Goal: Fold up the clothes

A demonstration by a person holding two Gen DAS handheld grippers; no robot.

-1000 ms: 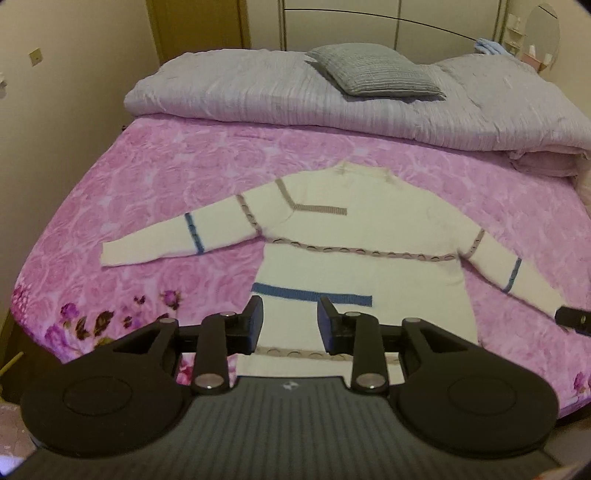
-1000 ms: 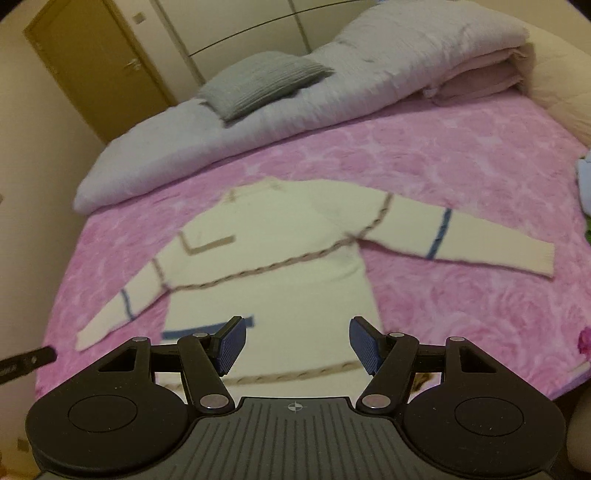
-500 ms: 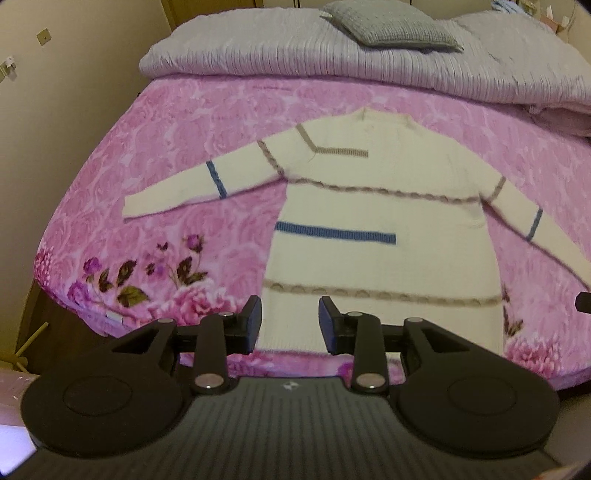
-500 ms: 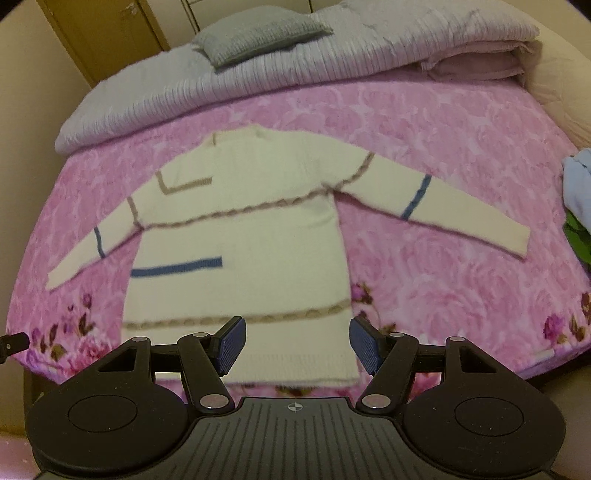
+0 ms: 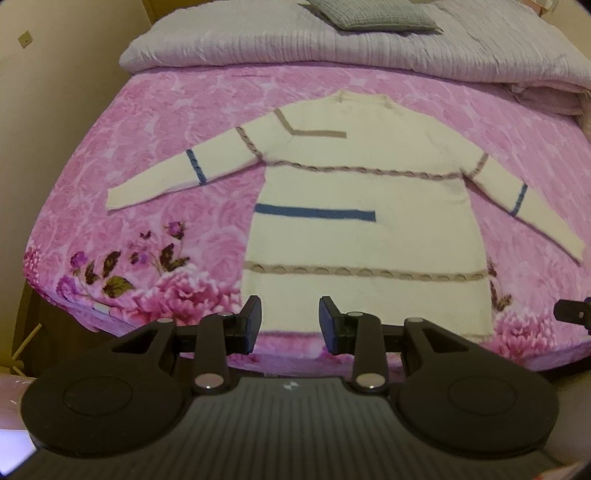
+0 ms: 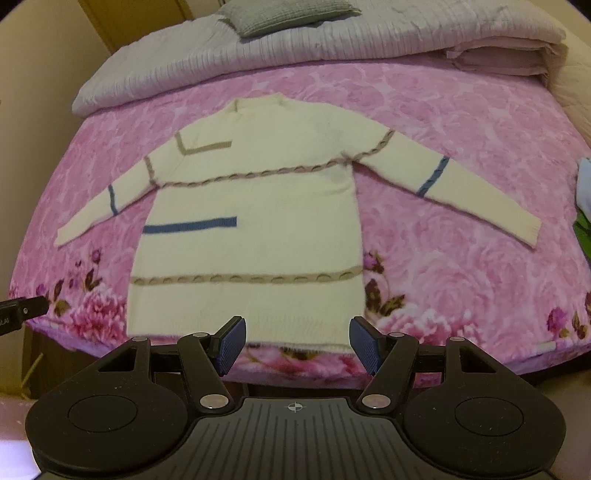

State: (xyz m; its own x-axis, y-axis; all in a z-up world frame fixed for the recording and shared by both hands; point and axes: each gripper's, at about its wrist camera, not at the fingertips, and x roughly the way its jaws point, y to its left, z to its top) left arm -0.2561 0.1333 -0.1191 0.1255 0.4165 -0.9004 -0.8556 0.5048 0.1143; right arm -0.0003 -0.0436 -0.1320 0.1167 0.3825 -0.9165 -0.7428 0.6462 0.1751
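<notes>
One cream sweater is lying flat on the pink bedspread, sleeves spread, hem towards you. You are tilting both grippers steeply down over that hem: the left gripper partly spread, the right gripper wider, both gripping nothing. One grey pillow is sitting on the folded quilt.

Sweater lies flat on bed, before pillow.
</notes>
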